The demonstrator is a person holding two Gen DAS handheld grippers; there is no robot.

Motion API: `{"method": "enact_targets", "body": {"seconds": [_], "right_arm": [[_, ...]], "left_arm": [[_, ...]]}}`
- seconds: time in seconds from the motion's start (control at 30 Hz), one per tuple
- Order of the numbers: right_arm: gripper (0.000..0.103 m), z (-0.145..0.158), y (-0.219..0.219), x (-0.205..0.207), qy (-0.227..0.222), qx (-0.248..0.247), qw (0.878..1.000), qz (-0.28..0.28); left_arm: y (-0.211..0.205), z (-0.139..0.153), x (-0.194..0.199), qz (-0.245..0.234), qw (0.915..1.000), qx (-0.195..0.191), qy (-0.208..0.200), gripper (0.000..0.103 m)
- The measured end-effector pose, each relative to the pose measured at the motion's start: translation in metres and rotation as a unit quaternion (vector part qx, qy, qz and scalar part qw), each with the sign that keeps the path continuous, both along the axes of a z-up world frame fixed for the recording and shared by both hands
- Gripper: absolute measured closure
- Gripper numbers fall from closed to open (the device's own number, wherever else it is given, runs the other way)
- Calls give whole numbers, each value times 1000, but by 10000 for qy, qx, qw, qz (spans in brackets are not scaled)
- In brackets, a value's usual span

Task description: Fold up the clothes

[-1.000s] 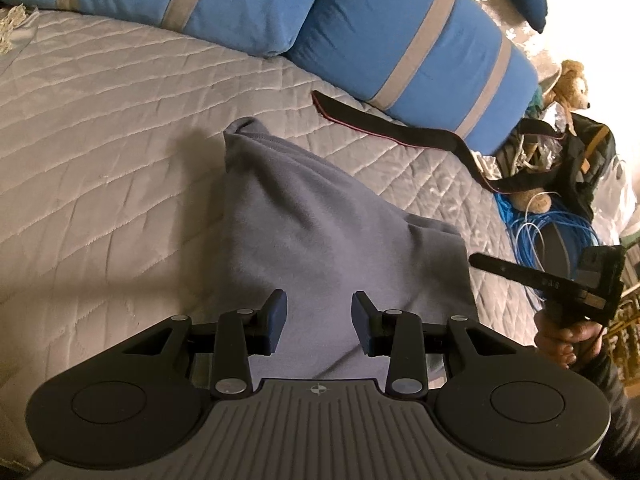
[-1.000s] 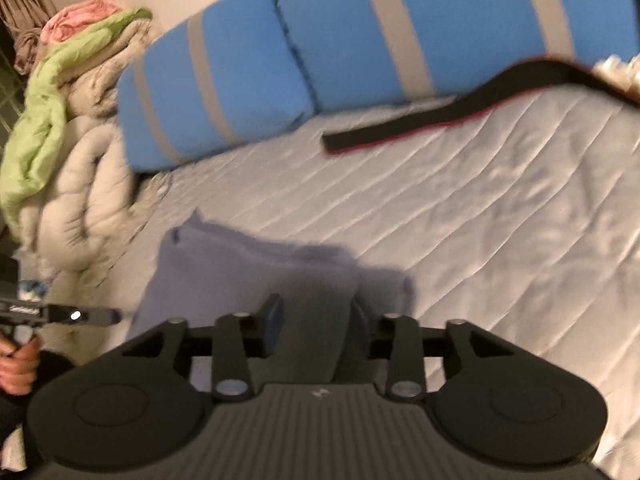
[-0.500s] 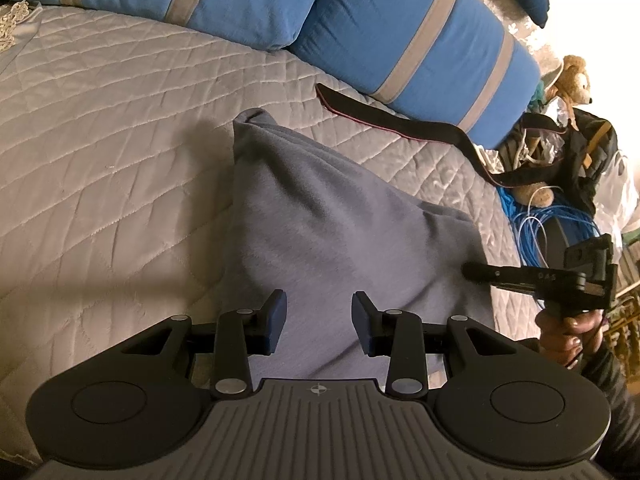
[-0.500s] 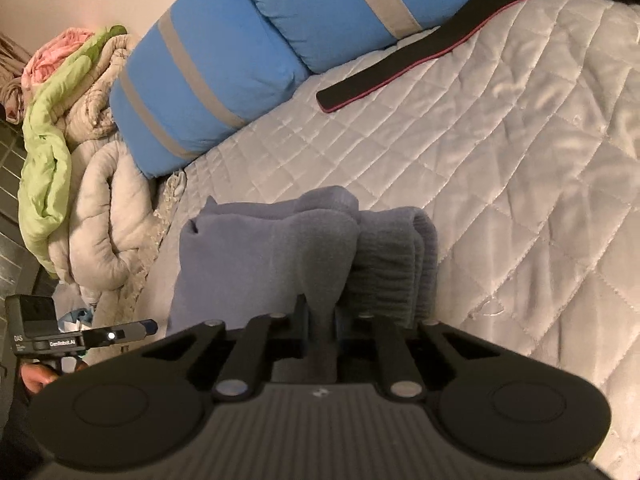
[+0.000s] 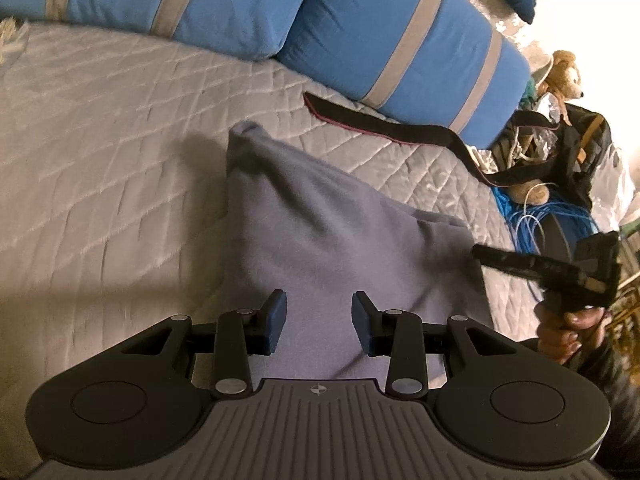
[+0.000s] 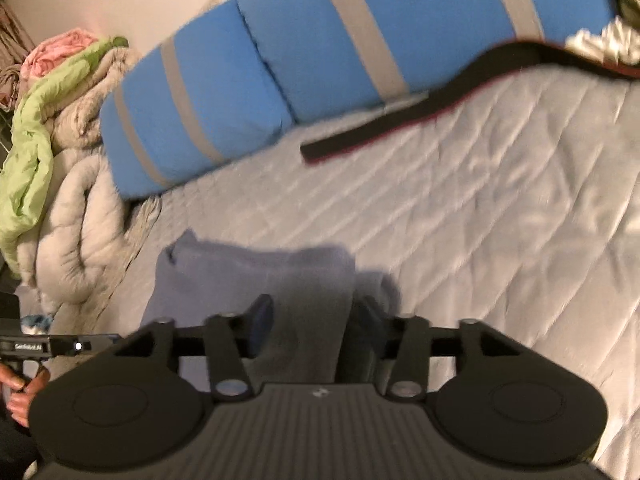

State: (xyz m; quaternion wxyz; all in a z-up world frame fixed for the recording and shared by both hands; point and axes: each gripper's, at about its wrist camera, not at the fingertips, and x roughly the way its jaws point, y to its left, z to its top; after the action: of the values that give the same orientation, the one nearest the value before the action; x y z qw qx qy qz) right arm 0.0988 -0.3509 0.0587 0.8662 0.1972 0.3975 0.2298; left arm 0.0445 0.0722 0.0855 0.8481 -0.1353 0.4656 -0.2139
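Sweater [image 5: 320,232] is lying folded on the quilted bed [image 5: 100,160], soft and floppy.
It is looking light, thick and limp, so it is likely sagging unless taken by a folded edge or corner. Left hand-held gripper [image 5: 318,328] is hovering over its near edge, jaws apart and empty. Right hand-held gripper [image 6: 310,328] has just been opening, its jaws straddling a raised fold without pinching it. Open bed is lying left and ahead; a black strap [image 5: 384,128] and blue pillows [image 5: 400,52] are bounding the far side.

Folded grey garment [image 6: 256,276] between just-opened right tongs [image 6: 310,320].
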Motion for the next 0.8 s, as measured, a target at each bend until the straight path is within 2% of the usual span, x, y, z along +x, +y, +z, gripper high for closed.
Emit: {"method": "enact_targets", "body": {"seconds": [0.13,0.17,0.23,0.27,0.3,0.4,0.5,0.57,0.6,0.63,0.73,0.8], "right_arm": [[38,1,6,9,-147,-224,9995,-158],[41,0,7,10,-170,-260,9993,-191],[62,-4,7,13,-168,-307,9990,-273],[80,-7,7,14,-138,-319,9989,-323],[85,-9,7,15,-108,-330,9987,-372],[88,-14,6,15,-99,-373,9981,-476],[88,-13,10,12,-199,-541,9971,-491],[88,-11,13,9,-264,-689,9960,-499],[79,-8,15,7,-335,-801,9951,-469],[69,-5,17,5,-411,-915,9940,-436],[59,15,28,-8,-971,-1367,9856,-226],[45,29,41,-10,-1164,-1388,9834,100]], "left_arm": [[-10,3,15,16,9980,442,-453,69],[-13,4,19,19,9965,581,-594,69],[-17,4,26,9,9926,854,-867,69],[-20,3,30,-13,9903,992,-975,69],[-22,2,34,-35,9878,1132,-1073,69],[-29,-5,47,-102,9806,1485,-1274,69],[-35,-14,60,-141,9755,1771,-1295,69],[-35,-20,67,-5,9730,1956,-1223,68],[-32,-22,70,92,9735,1967,-1167,68],[-28,-24,70,169,9758,1865,-1130,68],[-10,-23,66,554,9822,1315,-1223,68],[5,-22,64,876,9839,858,-1303,68]]}}
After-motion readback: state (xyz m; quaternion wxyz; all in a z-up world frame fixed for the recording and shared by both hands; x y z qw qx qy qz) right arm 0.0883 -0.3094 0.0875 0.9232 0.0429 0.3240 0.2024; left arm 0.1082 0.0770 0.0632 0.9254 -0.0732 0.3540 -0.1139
